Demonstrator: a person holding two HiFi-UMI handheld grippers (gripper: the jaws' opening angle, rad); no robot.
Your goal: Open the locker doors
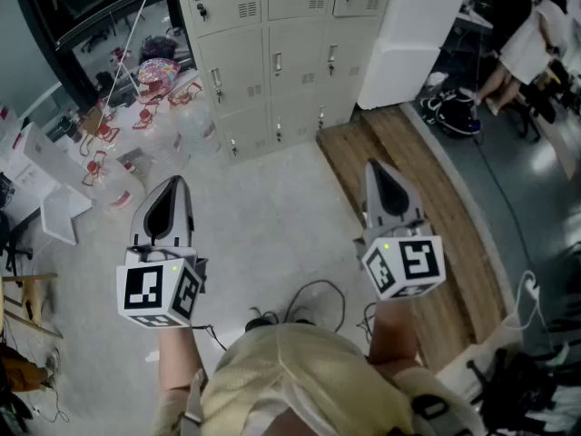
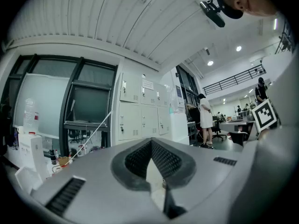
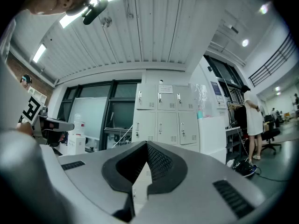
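Grey-white steel locker bank (image 1: pixel 272 53) dead ahead against the far wall, 3 columns wide. Every door in view shut, with a small handle and vent slots on each. Well apart from both tools, with a stretch of pale floor (image 1: pixel 263 212) between.

Left gripper (image 1: pixel 172 189), a grey 2-jaw tool with a black-and-white marker cube: held level, aimed at the lockers, jaws closed tip to tip, nothing between them. Same reading on that gripper (image 2: pixel 152 143) through its own camera, lockers (image 2: pixel 140 111) small in the distance beyond.

Right gripper (image 1: pixel 377 173): level too, jaws pressed together and empty, hovering by the edge of the brown wooden floor strip (image 1: pixel 408 198). Seen from its own camera, that gripper (image 3: pixel 145 146) lined up almost square on the locker columns (image 3: pixel 168 118).

Off to the left, clutter of red-and-white items (image 1: pixel 136 107). Right of the lockers, a tall white cabinet (image 1: pixel 408 44). Far right, a standing person in white (image 3: pixel 252 120), clear of the path.

Step in hand, by the look of it: the approach, no door touched. Next up, most likely:
- closing the distance and picking 1 door
- parting 1 pair of jaws to take its handle
- pulling outward along the hinge arc

Worth minding the clutter at the left while stepping in.
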